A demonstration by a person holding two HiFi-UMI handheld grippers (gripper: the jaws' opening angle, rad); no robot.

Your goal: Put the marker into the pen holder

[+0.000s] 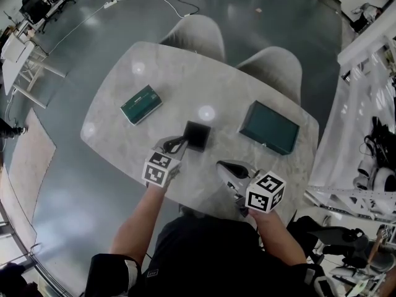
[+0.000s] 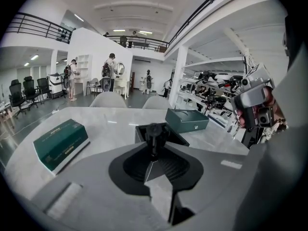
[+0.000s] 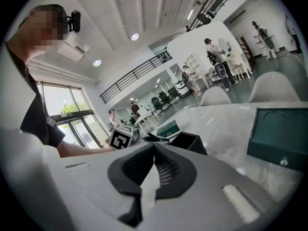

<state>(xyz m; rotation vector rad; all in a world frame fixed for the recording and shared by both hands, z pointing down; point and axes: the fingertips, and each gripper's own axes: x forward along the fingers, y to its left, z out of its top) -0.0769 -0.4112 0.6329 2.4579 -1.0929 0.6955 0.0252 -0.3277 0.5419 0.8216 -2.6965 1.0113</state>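
The black square pen holder [image 1: 197, 135] stands open-topped at the table's middle. My left gripper [image 1: 176, 145] is just left of it, shut on a black marker [image 1: 180, 144] whose end points at the holder's near left wall. In the left gripper view the marker [image 2: 154, 132] sticks up out of the closed jaws, with the pen holder [image 2: 179, 138] right behind it. My right gripper [image 1: 223, 166] hovers near the table's front edge, to the right of the holder, jaws shut with nothing in them. From the right gripper view the pen holder [image 3: 191, 141] is ahead at the left.
A green box [image 1: 141, 104] lies at the table's [image 1: 111, 98] back left. A dark green case [image 1: 269, 127] sits at the right. Two grey chairs [image 1: 199, 33] stand behind the far edge. The person's arms and body are at the near edge.
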